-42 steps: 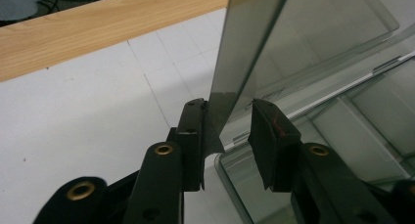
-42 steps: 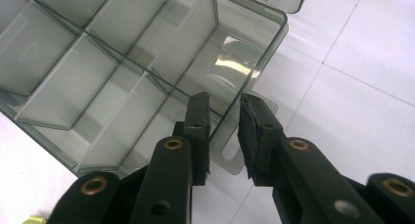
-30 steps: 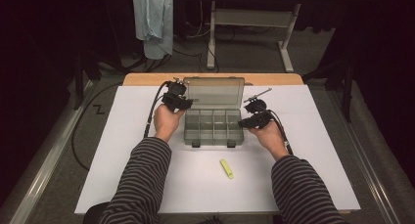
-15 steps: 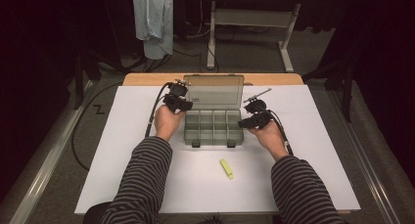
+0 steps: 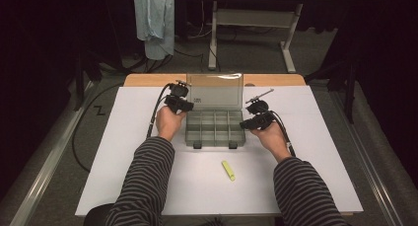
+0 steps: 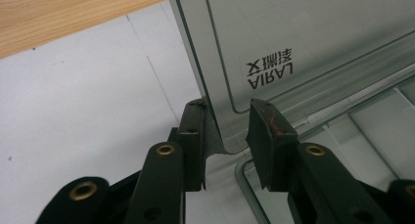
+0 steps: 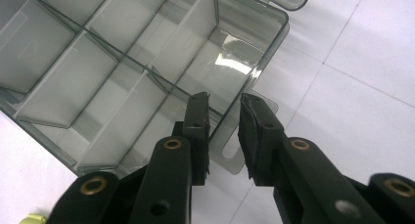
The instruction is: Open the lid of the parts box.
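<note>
A clear grey compartment box (image 5: 215, 129) stands on the white table top with its lid (image 5: 215, 90) raised upright at the back. My left gripper (image 5: 190, 105) is at the lid's lower left corner. In the left gripper view its jaws (image 6: 227, 111) straddle the edge of the lid (image 6: 303, 33). They have just been closing, and a gap still shows at the right pad. My right gripper (image 5: 242, 125) is at the box's right end. Its jaws (image 7: 225, 99) stand astride the side wall of the box (image 7: 88, 72) without pinching it.
A small yellow object (image 5: 227, 170) lies on the white sheet (image 5: 320, 152) in front of the box. A wooden strip (image 5: 148, 79) runs along the table's far edge. Behind it a blue cloth (image 5: 155, 18) hangs, and a desk frame (image 5: 288, 48) stands on the floor.
</note>
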Demonstrator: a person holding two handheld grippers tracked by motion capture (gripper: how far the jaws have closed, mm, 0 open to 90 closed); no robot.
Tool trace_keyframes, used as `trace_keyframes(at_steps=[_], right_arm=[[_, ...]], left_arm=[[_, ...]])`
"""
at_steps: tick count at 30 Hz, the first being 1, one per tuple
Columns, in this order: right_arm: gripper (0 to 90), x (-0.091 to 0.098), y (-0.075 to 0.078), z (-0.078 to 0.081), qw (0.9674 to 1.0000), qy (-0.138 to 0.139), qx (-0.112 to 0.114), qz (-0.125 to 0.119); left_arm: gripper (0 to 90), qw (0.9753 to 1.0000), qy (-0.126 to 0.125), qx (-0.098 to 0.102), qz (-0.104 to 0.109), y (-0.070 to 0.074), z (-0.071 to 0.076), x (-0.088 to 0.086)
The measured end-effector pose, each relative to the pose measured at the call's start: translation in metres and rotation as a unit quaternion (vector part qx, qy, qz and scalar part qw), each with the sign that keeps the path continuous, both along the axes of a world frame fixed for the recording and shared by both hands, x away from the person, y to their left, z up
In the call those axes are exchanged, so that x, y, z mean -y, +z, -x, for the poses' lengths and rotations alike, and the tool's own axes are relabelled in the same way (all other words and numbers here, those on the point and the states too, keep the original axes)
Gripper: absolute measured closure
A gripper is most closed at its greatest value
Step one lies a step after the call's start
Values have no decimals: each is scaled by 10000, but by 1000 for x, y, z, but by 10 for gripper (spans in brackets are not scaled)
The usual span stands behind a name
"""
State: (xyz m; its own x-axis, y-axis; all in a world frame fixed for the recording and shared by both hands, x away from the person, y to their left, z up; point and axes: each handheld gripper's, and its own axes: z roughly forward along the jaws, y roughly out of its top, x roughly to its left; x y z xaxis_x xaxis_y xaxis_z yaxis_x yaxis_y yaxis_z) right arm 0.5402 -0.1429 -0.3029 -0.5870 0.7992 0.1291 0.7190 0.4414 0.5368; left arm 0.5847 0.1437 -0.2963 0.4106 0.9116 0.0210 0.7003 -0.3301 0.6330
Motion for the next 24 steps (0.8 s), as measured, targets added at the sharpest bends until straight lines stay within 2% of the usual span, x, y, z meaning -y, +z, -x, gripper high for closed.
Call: trace_keyframes(at_steps=[12, 17, 24], right_arm=[[760, 1, 0, 0, 10000, 0, -4, -30], [760, 1, -1, 1, 10000, -27, 38, -35], [760, 1, -1, 1, 10000, -61, 11, -54]], left_arm=[[682, 9999, 25, -108, 82, 0, 0, -2], [677, 10000, 34, -68, 9, 1, 0, -1], [618, 9999, 33, 6, -146, 1, 2, 0]])
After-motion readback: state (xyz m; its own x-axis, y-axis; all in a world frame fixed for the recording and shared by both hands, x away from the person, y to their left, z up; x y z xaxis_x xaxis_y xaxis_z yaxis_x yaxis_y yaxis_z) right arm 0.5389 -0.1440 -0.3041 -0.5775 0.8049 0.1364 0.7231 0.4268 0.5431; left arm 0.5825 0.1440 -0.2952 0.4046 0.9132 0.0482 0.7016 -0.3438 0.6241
